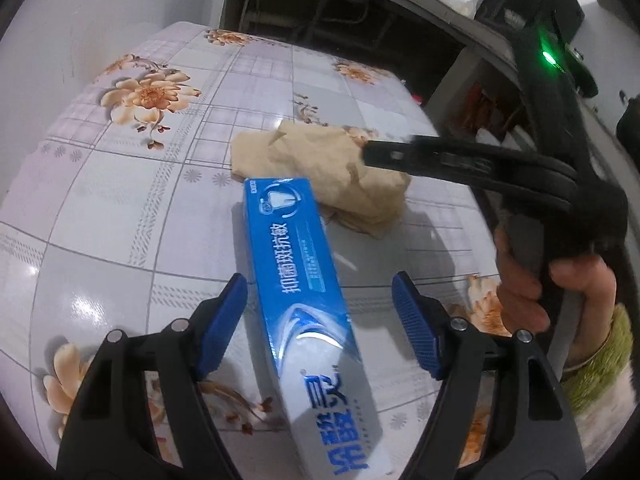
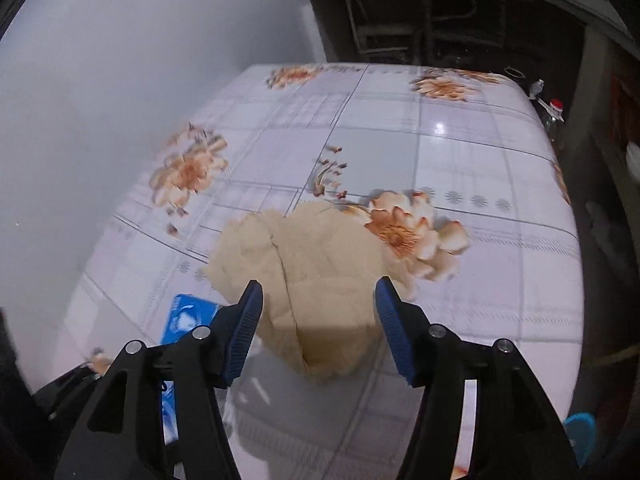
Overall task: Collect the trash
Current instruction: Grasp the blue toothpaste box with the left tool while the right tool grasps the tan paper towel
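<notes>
1. Left gripper (image 1: 320, 300) is wide open w/ the blue box (image 1: 308, 300) lying between its pads, untouched.
2. Right gripper (image 2: 318, 312) is wide open over the tan paper wad (image 2: 312, 268).
3. Wad sits at 1 o'clock off the box, on a floral tablecloth (image 2: 460, 152); white wall (image 2: 100, 80) at 10.

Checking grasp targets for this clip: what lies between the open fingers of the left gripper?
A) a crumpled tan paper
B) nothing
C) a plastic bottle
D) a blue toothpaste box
D: the left gripper stands open astride the blue toothpaste box; the tan paper lies beyond it.
</notes>
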`<state>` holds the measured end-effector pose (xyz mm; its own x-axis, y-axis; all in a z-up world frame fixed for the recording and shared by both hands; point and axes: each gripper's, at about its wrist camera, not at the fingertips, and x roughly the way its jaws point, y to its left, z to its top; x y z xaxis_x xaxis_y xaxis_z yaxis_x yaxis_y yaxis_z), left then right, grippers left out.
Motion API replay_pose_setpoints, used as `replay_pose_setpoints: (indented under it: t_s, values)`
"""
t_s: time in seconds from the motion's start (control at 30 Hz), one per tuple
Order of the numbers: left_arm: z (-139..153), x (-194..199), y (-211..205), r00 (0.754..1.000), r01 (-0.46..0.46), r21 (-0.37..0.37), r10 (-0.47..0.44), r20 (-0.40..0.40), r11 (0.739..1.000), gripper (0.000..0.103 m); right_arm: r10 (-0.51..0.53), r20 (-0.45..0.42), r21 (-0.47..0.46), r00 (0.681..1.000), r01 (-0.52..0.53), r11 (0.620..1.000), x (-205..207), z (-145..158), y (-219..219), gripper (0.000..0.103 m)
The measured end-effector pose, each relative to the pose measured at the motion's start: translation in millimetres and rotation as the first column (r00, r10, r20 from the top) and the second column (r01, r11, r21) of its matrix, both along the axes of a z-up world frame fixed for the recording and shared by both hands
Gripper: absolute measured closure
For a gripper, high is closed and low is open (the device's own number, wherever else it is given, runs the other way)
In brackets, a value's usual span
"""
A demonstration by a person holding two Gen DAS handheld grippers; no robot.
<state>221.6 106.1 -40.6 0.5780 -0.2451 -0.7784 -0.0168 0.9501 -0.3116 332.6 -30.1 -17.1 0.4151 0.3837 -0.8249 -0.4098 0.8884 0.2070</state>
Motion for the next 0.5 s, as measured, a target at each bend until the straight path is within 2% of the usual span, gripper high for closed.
replay_pose_setpoints:
  t_s: [0.03,0.07,0.1,0.13,0.2,0.3,0.5]
  values:
    - [-2,0,0,1.0,0.001,0.008,-0.001,-0.002,1.0,0.042,0.008,-0.01,-0.011,1.0,-0.008,1.0,4,-5,6,0.046]
    - [-4,1,0,1.0,-0.001,0.018,0.001,-0.009,1.0,0.043,0.008,-0.014,-0.019,1.0,-0.009,1.0,5,-8,10,0.052]
    - [-6,0,0,1.0,-0.002,0.021,0.003,-0.012,1.0,0.047,0.008,-0.018,-0.023,1.0,-0.009,1.0,5,-9,11,0.064]
    - [-8,0,1,1.0,-0.004,0.023,0.005,-0.017,1.0,0.051,0.013,-0.035,-0.02,0.999,-0.014,1.0,7,-15,13,0.07]
    - [-12,0,4,1.0,-0.008,0.021,0.008,-0.023,1.0,0.054,0.007,-0.056,-0.019,0.998,-0.008,1.0,4,-21,10,0.092]
    - [-13,-2,5,1.0,-0.009,0.014,0.009,-0.018,1.0,0.055,-0.012,-0.081,-0.02,0.997,0.01,1.0,-8,-28,-4,0.098]
    - [-13,-7,1,1.0,0.006,0.038,-0.006,-0.005,0.999,0.055,-0.058,-0.123,0.008,0.991,0.059,0.998,-33,-38,-33,0.099]
